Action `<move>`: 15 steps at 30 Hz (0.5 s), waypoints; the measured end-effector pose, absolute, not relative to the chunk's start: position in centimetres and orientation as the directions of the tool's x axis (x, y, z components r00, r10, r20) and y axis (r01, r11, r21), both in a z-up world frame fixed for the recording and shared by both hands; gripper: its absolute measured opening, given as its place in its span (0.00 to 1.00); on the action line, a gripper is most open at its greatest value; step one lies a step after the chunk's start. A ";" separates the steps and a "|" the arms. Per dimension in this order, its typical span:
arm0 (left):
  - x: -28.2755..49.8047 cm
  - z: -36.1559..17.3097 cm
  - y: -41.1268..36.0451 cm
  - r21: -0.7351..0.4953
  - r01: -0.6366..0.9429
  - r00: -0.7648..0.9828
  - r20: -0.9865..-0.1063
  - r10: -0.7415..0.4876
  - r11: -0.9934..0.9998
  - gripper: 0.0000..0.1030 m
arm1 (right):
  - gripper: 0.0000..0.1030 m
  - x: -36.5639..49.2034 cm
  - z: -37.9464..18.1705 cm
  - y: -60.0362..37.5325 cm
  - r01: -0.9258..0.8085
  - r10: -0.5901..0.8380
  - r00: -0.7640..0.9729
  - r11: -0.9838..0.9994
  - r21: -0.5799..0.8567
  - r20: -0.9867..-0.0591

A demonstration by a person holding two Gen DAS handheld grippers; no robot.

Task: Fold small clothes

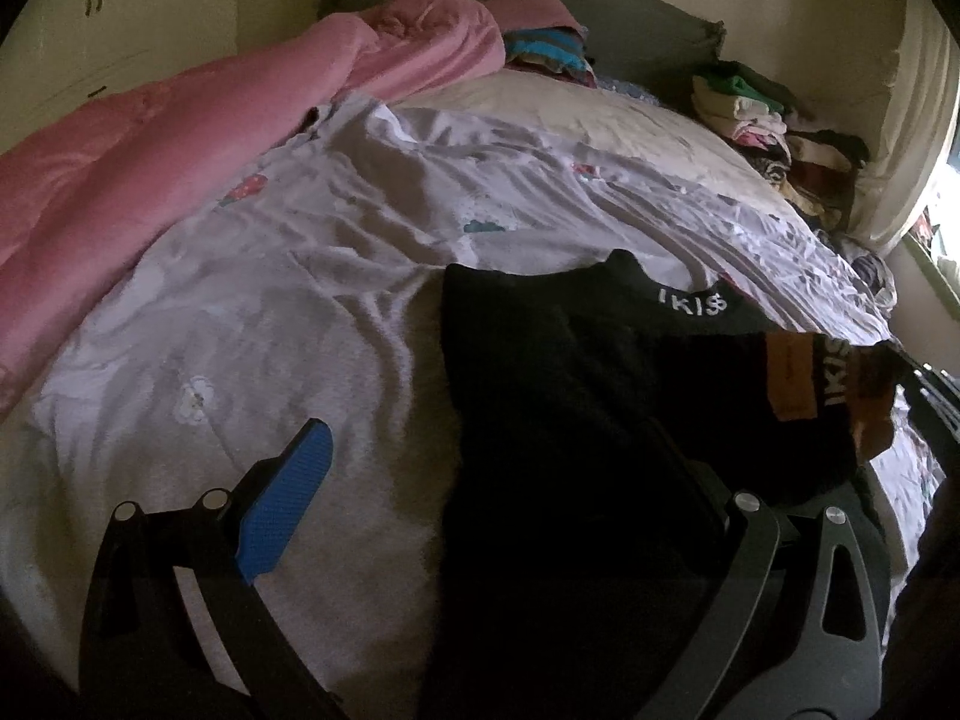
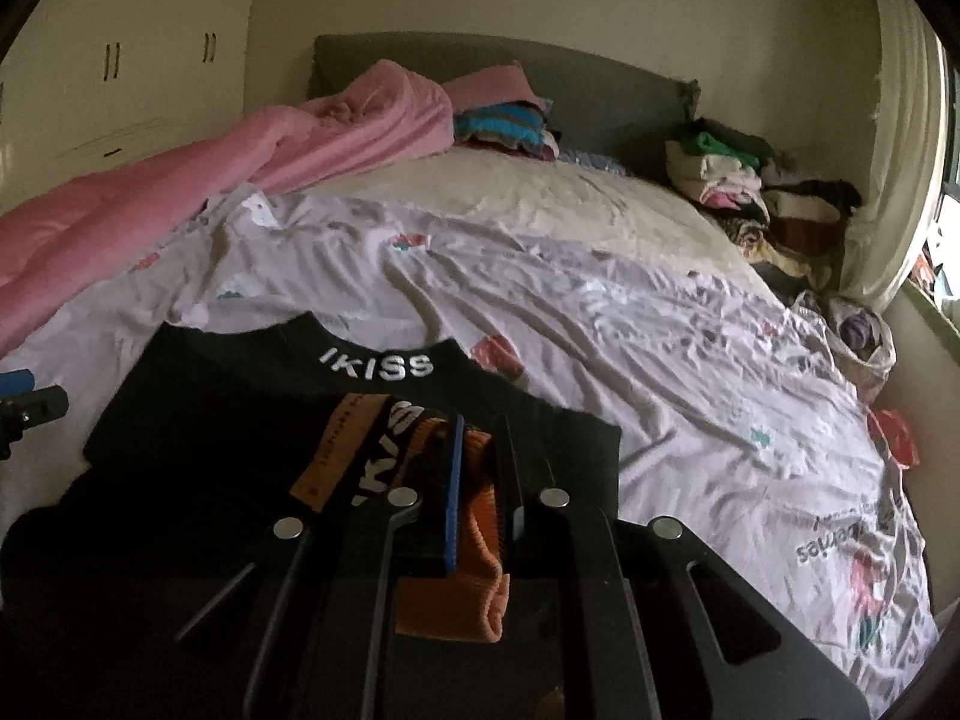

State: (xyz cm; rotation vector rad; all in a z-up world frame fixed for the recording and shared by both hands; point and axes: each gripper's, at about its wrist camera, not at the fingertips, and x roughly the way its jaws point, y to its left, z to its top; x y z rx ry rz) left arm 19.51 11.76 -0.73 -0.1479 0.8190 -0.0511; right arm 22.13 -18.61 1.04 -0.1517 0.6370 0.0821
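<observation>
In the right wrist view, the right gripper (image 2: 480, 480) sits at lower centre with its jaws drawn nearly together, clamped on the orange ribbed band (image 2: 474, 576) of the black garment (image 2: 198, 450). The blue pad of one finger (image 2: 454, 492) presses against the orange knit, which bunches between the two fingers and hangs out below them. The gripper points forward and slightly down over the bed, its black linkage filling the bottom of the frame.

In the left wrist view, the left gripper (image 1: 480, 480) has its jaws spread wide. The blue-padded finger (image 1: 288, 504) at lower left hovers over or rests on the sheet (contact is hard to judge), and the other finger, at lower right, is lost against the dark cloth, so I cannot tell whether it touches it. Nothing is pinched between them. This gripper also points forward along the bed, with the black garment lying in front and to the right of centre.

The garment lies at the near edge of the bed, on the white flower-printed sheet (image 2: 600, 324), its collar with white "IKISS" lettering (image 2: 377, 363) turned toward the headboard. An orange tag (image 2: 336, 450) shows just left of the clamped band.

At upper left a pink blanket (image 2: 180, 192) is heaped along the bed's side. Stacks of folded clothes (image 2: 732, 180) sit at upper right beside the grey headboard (image 2: 600, 84).
</observation>
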 end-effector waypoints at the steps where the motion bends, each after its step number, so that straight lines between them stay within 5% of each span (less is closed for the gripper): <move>1: 19.6 -0.7 11.5 -0.150 -0.004 0.681 -0.724 -0.107 0.989 0.91 | 0.08 22.2 0.8 -18.7 -0.121 0.027 0.798 0.986 -0.115 -0.602; 15: 21.5 -1.6 5.4 -0.079 0.130 0.653 -0.743 -0.146 0.988 0.91 | 0.10 22.7 -0.8 -19.5 -0.104 0.017 0.768 0.990 -0.098 -0.640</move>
